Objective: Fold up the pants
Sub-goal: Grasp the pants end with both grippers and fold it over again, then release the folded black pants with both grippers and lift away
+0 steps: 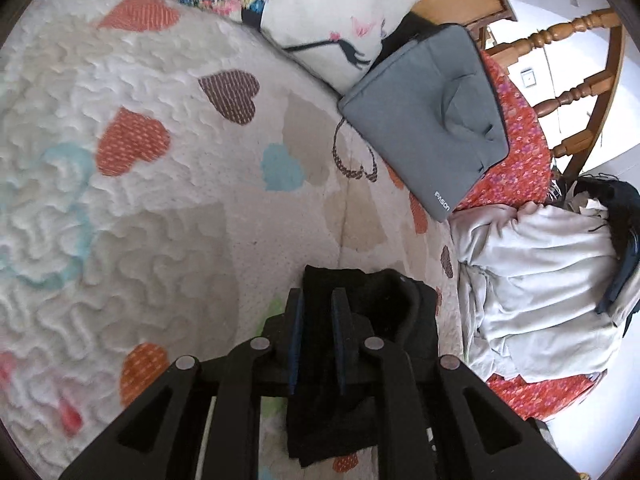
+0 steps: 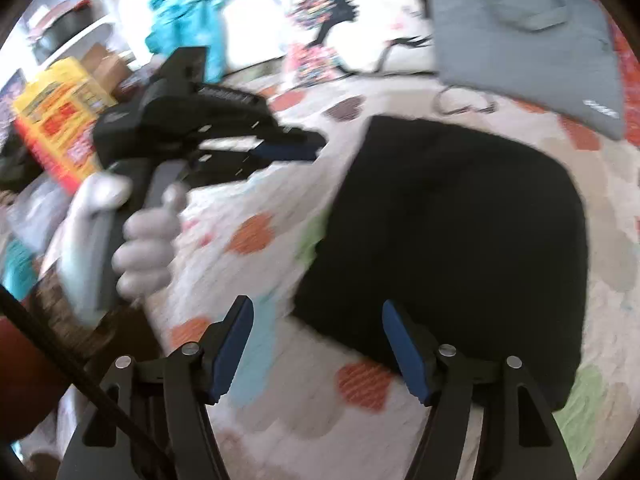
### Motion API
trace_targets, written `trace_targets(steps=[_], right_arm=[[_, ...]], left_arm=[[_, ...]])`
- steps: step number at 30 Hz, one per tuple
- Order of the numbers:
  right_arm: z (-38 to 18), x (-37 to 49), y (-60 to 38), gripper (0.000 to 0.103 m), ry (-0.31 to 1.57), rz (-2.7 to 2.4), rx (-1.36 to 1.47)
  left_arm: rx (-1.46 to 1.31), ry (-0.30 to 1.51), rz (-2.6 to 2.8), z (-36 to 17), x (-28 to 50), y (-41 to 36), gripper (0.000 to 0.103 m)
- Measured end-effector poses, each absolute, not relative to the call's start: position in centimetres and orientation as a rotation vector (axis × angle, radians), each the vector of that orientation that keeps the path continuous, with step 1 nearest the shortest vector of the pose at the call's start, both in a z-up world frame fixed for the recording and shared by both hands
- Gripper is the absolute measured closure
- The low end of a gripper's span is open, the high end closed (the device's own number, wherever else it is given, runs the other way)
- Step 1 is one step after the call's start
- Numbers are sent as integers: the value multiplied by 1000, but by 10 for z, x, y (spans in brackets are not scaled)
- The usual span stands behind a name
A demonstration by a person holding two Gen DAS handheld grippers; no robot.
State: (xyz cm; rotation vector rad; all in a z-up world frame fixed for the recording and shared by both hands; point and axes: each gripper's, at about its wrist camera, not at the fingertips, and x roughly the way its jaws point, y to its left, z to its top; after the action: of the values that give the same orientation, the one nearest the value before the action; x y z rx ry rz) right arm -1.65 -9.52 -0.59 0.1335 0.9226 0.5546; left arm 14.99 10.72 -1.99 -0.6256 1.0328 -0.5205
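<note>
The black pants (image 2: 444,248) are laid folded on the heart-print quilt (image 1: 120,200). The right gripper (image 2: 316,344) is held spread above them. The left gripper (image 1: 318,312) is nearly closed; no grip on the fabric can be confirmed.

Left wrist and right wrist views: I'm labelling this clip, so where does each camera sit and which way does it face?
Left wrist: on the left tool, looking down at the quilt; only its two close-set fingers show.
Right wrist: on the right tool, facing across the bed; its spread fingers and the gloved left hand show.
Shared: the black pants, the grey bag and the quilt.
</note>
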Motion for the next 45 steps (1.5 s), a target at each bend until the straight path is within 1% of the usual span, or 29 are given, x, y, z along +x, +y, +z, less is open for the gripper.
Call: trace_targets(steps=[3,4,7,9,11,12,13,14,15,16,17,19,20,21,23,25,28,29,30,31,32,34,36,39,42,45], right_arm=[[1,-21,-113,33,912,548,178],[4,-19,-124,33,899,520,205],[16,1,-155,40,873,395,268],[25,24,-168,41,859,373,333],[31,48,-171,41,864,369,368],[35,61,-167,40,876,360,347],[38,73,-160,37,895,357,313],[40,82,-153,35,916,354,278],[41,93,-143,35,942,348,235],[40,102,-132,35,966,345,198],[38,112,-119,35,999,342,150],[31,127,-99,35,1045,314,63],[25,132,-91,45,1078,299,13],[17,138,-83,59,1112,274,-44],[10,141,-75,68,1137,257,-79],[8,145,-70,71,1159,259,-43],[0,149,-68,71,1184,267,30],[-4,151,-69,70,1196,262,54],[-9,153,-71,67,1205,258,85],[-13,156,-73,56,1211,269,130],[-16,157,-77,46,1211,290,181],[-17,159,-89,36,1197,351,311],[-8,156,-105,35,1164,382,427],[19,141,-142,35,1045,437,591],[32,119,-173,35,992,406,608],[30,88,-203,35,965,358,623]], left_arm=[[-583,1011,-522,-11,138,98,79],[-572,1009,-528,-10,135,95,79],[-541,1016,-562,-11,124,75,79],[-502,1021,-567,-15,115,58,77],[-465,1029,-573,-22,105,43,71],[-447,1041,-577,-28,99,35,71],[-429,1045,-569,-31,95,32,71],[-398,1047,-555,-34,91,27,72],[-379,1046,-548,-35,88,26,85],[-367,1046,-543,-35,85,26,88],[-372,1044,-546,-35,84,27,89],[-386,1035,-549,-31,81,31,96],[-392,1036,-554,-29,80,33,96],[-392,1035,-551,-28,79,36,96],[-371,1023,-531,-27,76,40,96],[-368,1027,-505,-29,76,45,96],[-410,1068,-476,-41,82,54,96],[-424,1081,-462,-45,82,57,96],[-453,1094,-455,-50,83,62,95],[-492,1108,-461,-56,83,67,95],[-518,1115,-463,-59,83,71,95],[-559,1120,-470,-61,82,81,95],[-573,1106,-466,-55,77,92,95],[-555,1057,-450,-37,71,103,95],[-529,1005,-459,-18,71,102,95],[-510,975,-495,0,87,85,95]])
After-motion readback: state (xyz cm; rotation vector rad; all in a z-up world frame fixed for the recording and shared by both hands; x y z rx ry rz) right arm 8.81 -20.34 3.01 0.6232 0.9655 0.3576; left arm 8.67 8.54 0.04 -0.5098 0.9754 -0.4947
